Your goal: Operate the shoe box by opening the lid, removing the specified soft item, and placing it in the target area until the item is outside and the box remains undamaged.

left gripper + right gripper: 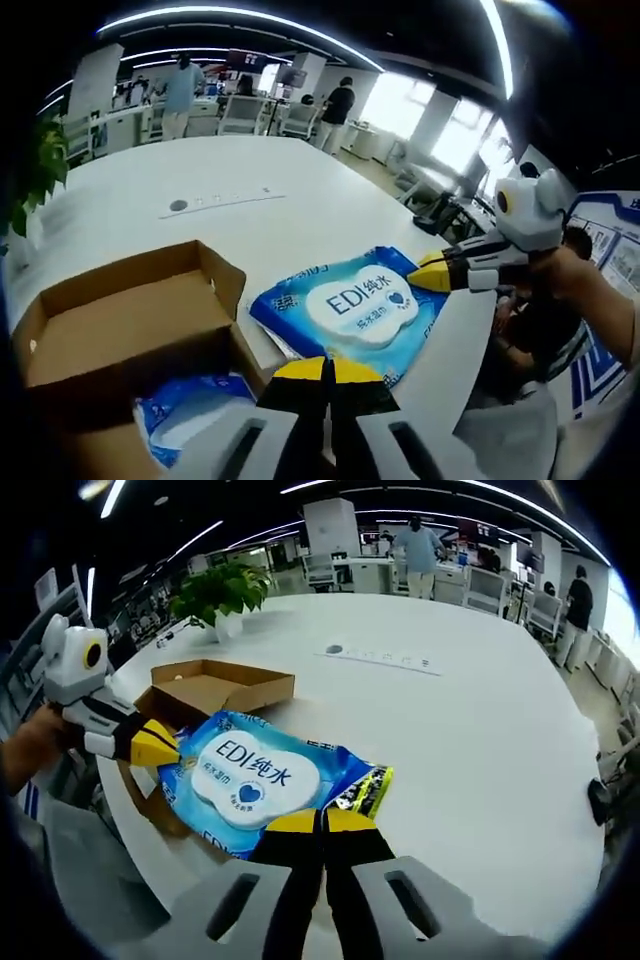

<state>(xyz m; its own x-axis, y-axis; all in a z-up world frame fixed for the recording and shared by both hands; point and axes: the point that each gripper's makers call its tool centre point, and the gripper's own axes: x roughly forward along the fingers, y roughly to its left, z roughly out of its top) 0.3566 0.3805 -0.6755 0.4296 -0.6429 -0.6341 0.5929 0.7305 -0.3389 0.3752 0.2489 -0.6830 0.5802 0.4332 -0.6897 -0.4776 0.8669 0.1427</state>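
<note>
So the blue wet-wipes pack (350,308) is out of the box and lying flat on the white table (250,190), sitting center-right in the left gripper view with its white "EDI" label facing up. The left gripper (328,372) comes up from the bottom center, yellow tips pressed together right at the near edge of the pack, and I can't tell if it's actually pinching the wrapper or just touching it. The right gripper (432,272) pokes in from the right side of the frame, jaws closed, tip against the pack's far corner.

The cardboard shoe box (130,320) is at lower left, lid flipped open, with something blue and white (190,410) showing low beside it.

In the right gripper view the pack (262,776) is mid-frame, the right gripper (320,822) closed at its bottom edge, and the left gripper (160,745) touches its left end. The box (225,687) sits just behind, and a potted plant (222,592) is at upper left.
</note>
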